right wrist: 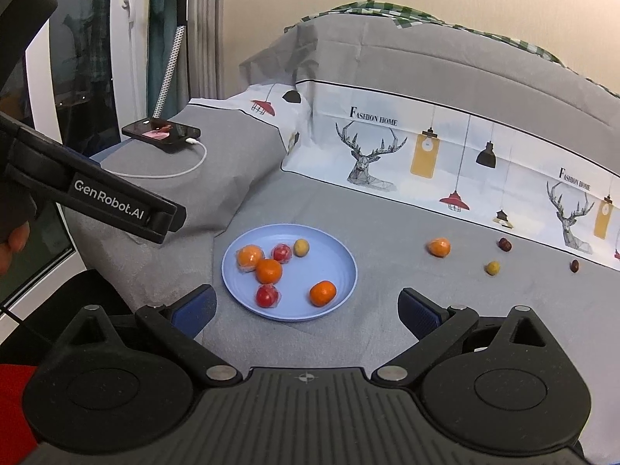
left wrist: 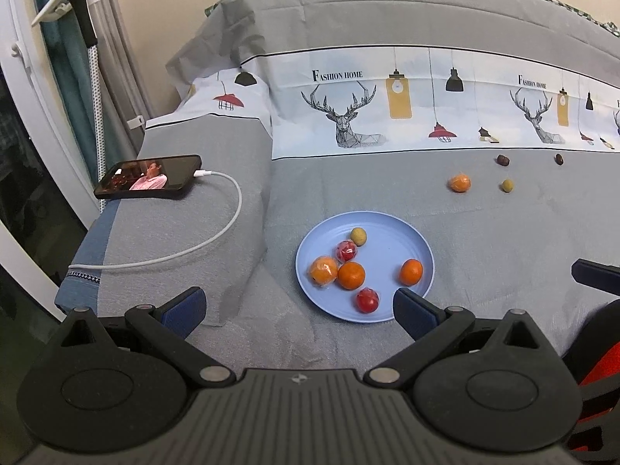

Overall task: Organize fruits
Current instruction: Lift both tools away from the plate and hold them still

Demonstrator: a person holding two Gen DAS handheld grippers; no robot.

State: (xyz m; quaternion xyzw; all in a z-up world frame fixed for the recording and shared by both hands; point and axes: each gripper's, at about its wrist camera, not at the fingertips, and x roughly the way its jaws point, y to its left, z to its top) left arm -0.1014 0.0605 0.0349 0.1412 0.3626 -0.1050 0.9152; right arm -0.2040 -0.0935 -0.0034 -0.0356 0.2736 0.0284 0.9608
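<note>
A light blue plate [left wrist: 387, 240] [right wrist: 333, 255] lies on the grey bedspread. It holds three oranges, one in plastic wrap [left wrist: 322, 270], two wrapped red fruits [left wrist: 367, 300] and a small yellow-green fruit [left wrist: 358, 235]. Out on the spread to the right lie a wrapped orange [left wrist: 460, 183] [right wrist: 439, 247], a small yellow-green fruit [left wrist: 507, 185] [right wrist: 493, 267] and two dark dates [left wrist: 503, 160] [left wrist: 558, 159]. My left gripper [left wrist: 298, 306] is open and empty, just short of the plate's near rim. My right gripper [right wrist: 306, 308] is open and empty over the plate's near edge.
A phone [left wrist: 149, 176] on a white charging cable [left wrist: 217, 232] rests on a raised grey fold to the left. A printed pillow band with deer runs along the back. The left tool's body [right wrist: 116, 201] juts in at the right wrist view's left, with a hand behind it.
</note>
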